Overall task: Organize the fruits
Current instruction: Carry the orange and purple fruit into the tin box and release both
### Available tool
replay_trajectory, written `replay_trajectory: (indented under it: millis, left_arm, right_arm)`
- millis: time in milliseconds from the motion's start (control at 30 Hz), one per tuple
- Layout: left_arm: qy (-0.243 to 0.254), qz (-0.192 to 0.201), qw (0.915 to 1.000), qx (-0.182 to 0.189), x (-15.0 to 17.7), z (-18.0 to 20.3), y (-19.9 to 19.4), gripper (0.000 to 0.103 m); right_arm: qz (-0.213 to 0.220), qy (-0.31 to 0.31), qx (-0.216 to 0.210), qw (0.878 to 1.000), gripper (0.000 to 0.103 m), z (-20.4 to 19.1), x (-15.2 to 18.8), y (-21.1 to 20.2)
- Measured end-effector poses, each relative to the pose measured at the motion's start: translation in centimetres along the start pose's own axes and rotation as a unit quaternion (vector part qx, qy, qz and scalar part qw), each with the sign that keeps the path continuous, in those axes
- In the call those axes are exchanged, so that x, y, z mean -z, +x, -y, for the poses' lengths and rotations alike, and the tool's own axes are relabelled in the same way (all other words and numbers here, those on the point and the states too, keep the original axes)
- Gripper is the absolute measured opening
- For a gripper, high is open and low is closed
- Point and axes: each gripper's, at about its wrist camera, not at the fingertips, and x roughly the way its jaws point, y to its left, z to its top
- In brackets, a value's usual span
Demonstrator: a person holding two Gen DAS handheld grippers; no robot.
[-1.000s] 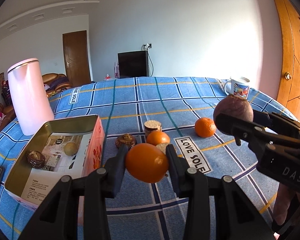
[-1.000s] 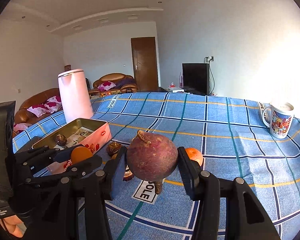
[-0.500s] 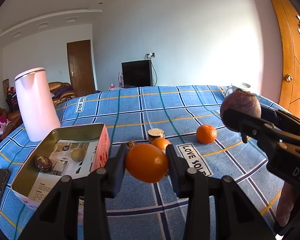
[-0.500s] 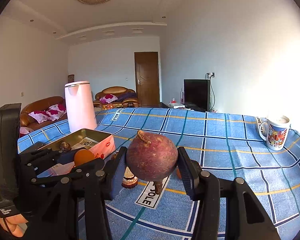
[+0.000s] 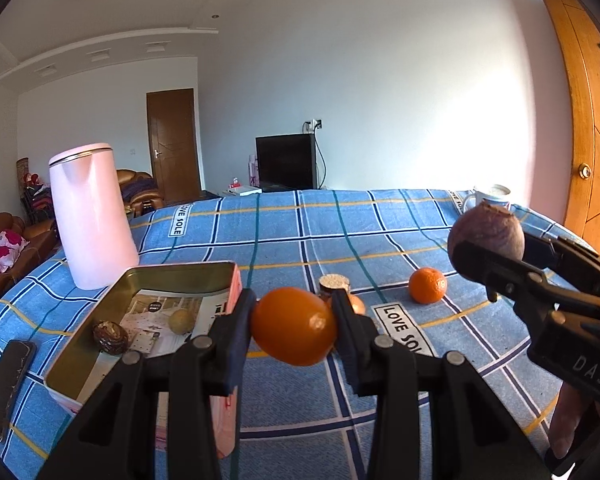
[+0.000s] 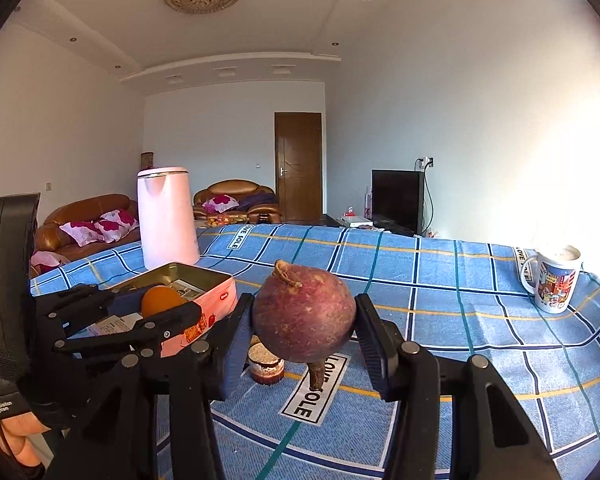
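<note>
Fruits ride in both tongs above the table: the left gripper (image 5: 294, 330) clamps an orange (image 5: 294, 332), the right gripper (image 6: 304, 326) a purple root (image 6: 304, 316). Only the left view shows the loose tangerine (image 5: 428, 285) and the tin's (image 5: 156, 276) contents.

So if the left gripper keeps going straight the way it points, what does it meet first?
Probably the small cork-topped jar just beyond the orange clamped in the left gripper, with another orange fruit beside it. Depth is unclear; held this high, it might pass over them.
</note>
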Motion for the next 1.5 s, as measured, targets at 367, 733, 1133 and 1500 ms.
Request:
replay_trajectory:
  millis: [367, 733, 1133, 1500]
  left_arm:
    - [-0.047, -0.01, 0.9986, -0.022, -0.5, -5.3, 0.3, 0.041]
    - [-0.099, -0.038, 0.9925, -0.061, -0.3, -12.2, 1.2, 0.041]
    - [-0.135, -0.085, 0.9855, -0.057, 1.5, -16.1, 2.5, 0.041]
    - [-0.133, -0.099, 0.984, -0.066, 2.0, -16.4, 2.6, 0.043]
  right_arm:
    - [-0.008, -0.022, -0.024, 0.999, 0.052, -2.7, -1.7, 2.4]
    - [-0.051, -0.033, -0.094, 0.994, 0.052, -7.7, -3.4, 7.3]
    - [-0.139, -0.073, -0.127, 0.979, 0.052, -14.0, -1.8, 13.4]
    - [-0.206, -0.068, -0.151, 0.964, 0.052, -15.2, -0.5, 16.3]
